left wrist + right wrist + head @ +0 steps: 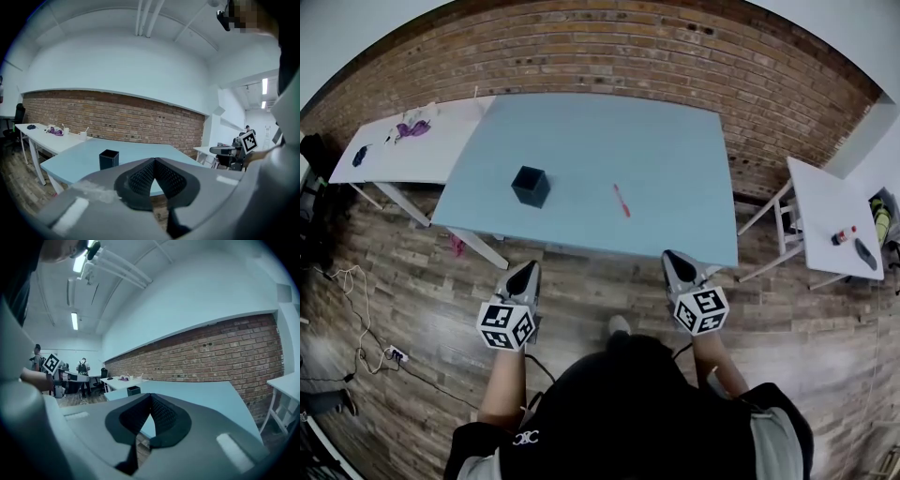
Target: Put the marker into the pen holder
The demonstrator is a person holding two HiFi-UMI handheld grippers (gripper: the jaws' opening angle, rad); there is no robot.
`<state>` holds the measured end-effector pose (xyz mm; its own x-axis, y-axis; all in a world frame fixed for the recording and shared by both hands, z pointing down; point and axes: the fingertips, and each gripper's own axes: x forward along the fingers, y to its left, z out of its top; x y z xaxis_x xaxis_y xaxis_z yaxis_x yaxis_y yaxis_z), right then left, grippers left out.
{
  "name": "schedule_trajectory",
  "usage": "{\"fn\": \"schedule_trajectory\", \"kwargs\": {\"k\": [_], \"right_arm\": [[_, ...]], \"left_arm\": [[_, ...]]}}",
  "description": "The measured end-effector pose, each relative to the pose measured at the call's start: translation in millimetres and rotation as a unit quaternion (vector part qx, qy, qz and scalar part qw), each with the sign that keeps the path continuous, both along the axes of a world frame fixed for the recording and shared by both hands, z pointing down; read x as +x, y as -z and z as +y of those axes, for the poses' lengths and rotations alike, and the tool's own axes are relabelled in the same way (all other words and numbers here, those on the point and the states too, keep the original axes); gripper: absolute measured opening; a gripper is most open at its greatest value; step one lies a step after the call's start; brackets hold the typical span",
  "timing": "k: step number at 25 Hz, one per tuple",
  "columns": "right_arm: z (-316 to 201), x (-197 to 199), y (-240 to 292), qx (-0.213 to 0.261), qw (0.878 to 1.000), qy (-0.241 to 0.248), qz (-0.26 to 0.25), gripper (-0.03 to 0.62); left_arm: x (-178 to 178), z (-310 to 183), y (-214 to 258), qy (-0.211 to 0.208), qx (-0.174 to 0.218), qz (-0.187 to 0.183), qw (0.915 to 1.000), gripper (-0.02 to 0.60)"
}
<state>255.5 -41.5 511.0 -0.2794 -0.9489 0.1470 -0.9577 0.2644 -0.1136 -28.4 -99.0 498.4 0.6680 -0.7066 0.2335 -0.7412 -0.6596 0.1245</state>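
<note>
The red marker [622,200] lies flat on the blue table [675,169]. It is in front of the right gripper [673,255] and a little over toward the left gripper [528,267]. It is well apart from both of them, and nothing touches it. The dark pen holder [531,186] stands upright on the same table. It is straight in front of the left gripper and well apart from it too. The marker lies off to the right side of the pen holder, with bare table between them.

Both grippers are held out in front of the person, side by side, over the wooden floor [412,291]. They are just short of the near edge of the table. Each one points toward the table and tips down only a little. The cubes with square marks sit at the back of each one, close to the person's arms, and both arms reach forward.

In the left gripper view the two jaws are pressed together at the tips with nothing between them, and the pen holder stands on the table beyond them. In the right gripper view the jaws are also closed tight and hold nothing
</note>
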Motion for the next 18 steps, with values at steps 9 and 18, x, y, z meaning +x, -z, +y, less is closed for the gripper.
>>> {"fn": "schedule_trajectory", "kwargs": {"k": [9, 18], "right_arm": [[-82, 33, -19, -0.028, 0.999, 0.038, -0.017, 0.008], [-142, 24, -45, -0.071, 0.995, 0.064, 0.002, 0.008]], "left_arm": [[54, -55, 2, 0.001, -0.01, -0.03, 0.9995, 0.006], [62, -87, -4, 0.02, -0.021, -0.037, 0.9989, 0.006]]}}
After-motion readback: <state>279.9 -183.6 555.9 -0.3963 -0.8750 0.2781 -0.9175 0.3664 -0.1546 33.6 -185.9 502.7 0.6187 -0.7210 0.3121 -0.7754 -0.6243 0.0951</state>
